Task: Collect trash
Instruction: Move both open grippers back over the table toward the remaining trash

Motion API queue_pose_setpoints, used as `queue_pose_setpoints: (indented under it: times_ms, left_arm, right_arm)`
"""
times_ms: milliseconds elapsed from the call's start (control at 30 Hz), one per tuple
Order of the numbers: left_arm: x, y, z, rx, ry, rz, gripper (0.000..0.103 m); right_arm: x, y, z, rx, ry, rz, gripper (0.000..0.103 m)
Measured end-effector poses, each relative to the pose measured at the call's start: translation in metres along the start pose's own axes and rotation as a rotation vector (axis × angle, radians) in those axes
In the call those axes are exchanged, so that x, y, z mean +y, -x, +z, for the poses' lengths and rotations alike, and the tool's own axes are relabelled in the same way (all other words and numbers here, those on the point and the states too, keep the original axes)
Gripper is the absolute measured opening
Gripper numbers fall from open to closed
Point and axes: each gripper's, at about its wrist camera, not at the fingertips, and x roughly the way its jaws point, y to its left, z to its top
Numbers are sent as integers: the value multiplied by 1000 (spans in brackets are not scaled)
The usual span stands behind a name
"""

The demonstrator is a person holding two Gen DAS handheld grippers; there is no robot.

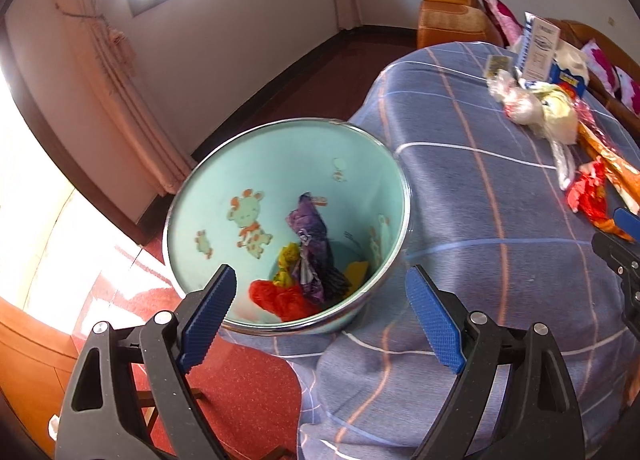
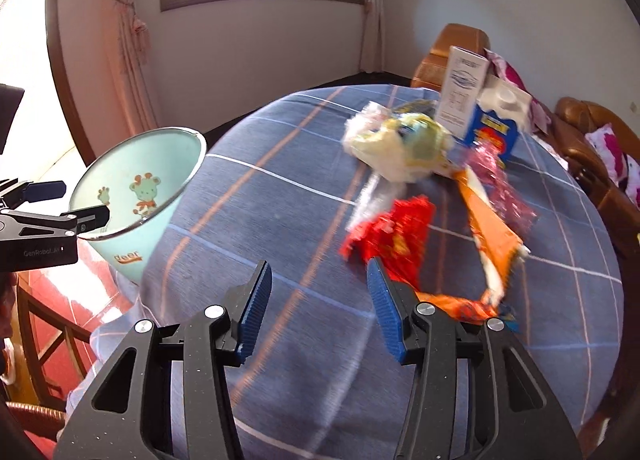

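A matt checked cloth lies under crinkly glossy wrappers, beside a metal-rimmed bin.

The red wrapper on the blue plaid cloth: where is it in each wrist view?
Left wrist view: red wrapper at the far right edge, just beyond the right tongs.
Right wrist view: red wrapper right of centre, just ahead of the right tongs.
Shared landmark: the mint bin beside the cloth.
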Motion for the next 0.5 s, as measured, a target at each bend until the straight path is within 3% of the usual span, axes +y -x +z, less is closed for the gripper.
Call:
queue_pose_setpoints:
  times_ms: [200,333,500]
  left_arm:
    - [-31,2,0,-8,-48,-46,84]
    - [-57,3,4,-3,-74,-120,83]
    - [-101,10,13,-31,-164,-171,74]
  right_arm:
    - [-33,19,-16,-8,-7,-91,48]
    - [-63,26,-26,4,-46,-147,46]
    - [-98,34,-36,4,-104,-198,44]
